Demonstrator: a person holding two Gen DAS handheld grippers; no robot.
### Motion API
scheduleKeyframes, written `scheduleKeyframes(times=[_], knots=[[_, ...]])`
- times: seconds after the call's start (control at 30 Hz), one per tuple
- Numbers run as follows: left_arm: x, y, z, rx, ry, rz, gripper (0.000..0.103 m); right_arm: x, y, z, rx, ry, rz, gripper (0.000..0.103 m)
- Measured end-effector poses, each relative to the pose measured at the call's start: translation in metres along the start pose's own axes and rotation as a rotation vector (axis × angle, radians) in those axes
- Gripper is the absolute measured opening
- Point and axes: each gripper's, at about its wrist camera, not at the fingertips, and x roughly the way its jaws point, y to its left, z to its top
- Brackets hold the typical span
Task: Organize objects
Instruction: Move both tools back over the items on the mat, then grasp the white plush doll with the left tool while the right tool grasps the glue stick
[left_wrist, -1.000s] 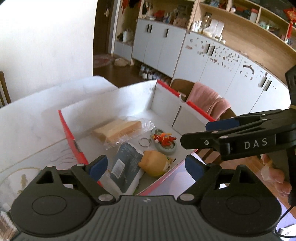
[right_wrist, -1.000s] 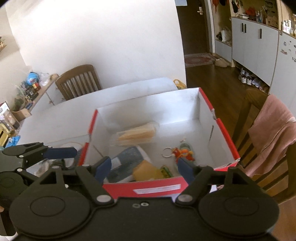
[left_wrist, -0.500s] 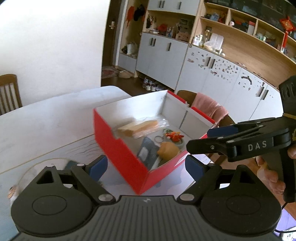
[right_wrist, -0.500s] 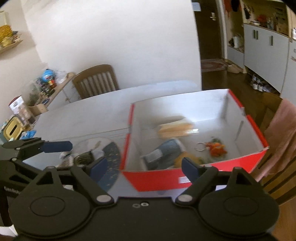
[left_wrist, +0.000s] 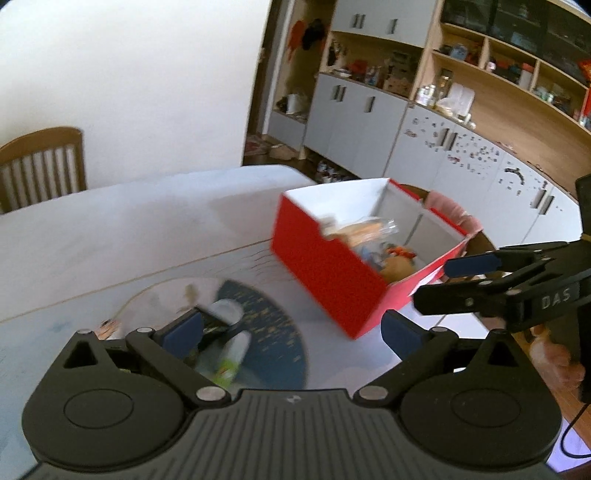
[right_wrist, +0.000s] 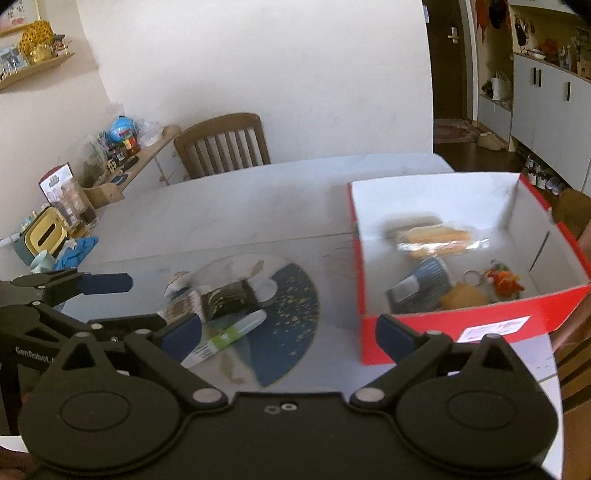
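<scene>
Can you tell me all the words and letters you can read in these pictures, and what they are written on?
"DAS" on the side of the right gripper, seen from the left wrist camera.
"GenRobot." on the side of the left gripper, seen from the right wrist camera; the letters run on past the edge.
White sticker on the red box: print too small to read.
Green and white tube: label too blurred to read.

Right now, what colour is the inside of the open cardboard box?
White inside the red open cardboard box, clearest in the right wrist view.
</scene>
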Motion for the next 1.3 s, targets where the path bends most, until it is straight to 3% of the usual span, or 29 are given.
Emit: scheduleKeyframes(times=[0.27, 0.57, 0.87, 1.3], knots=[[-0.01, 0.06, -0.021, -0.04, 0.017, 0.096, 0.103, 0.032, 0.029, -0.009, 0.009, 0.048, -0.026, 0.101], [0.007, 0.121, -0.032, -0.015, 0.056, 0.189, 0.103, 0.077, 0.055, -0.014, 0.002, 0.105, -0.082, 0.101], [0.049, 0.16, -0.033, 0.032, 0.105, 0.22, 0.103, 0.119, 0.068, -0.018, 0.043, 0.162, -0.161, 0.1], [0.096, 0.185, -0.026, 0.037, 0.135, 0.228, 0.103, 0.172, 0.079, -0.017, 0.048, 0.264, -0.242, 0.095]])
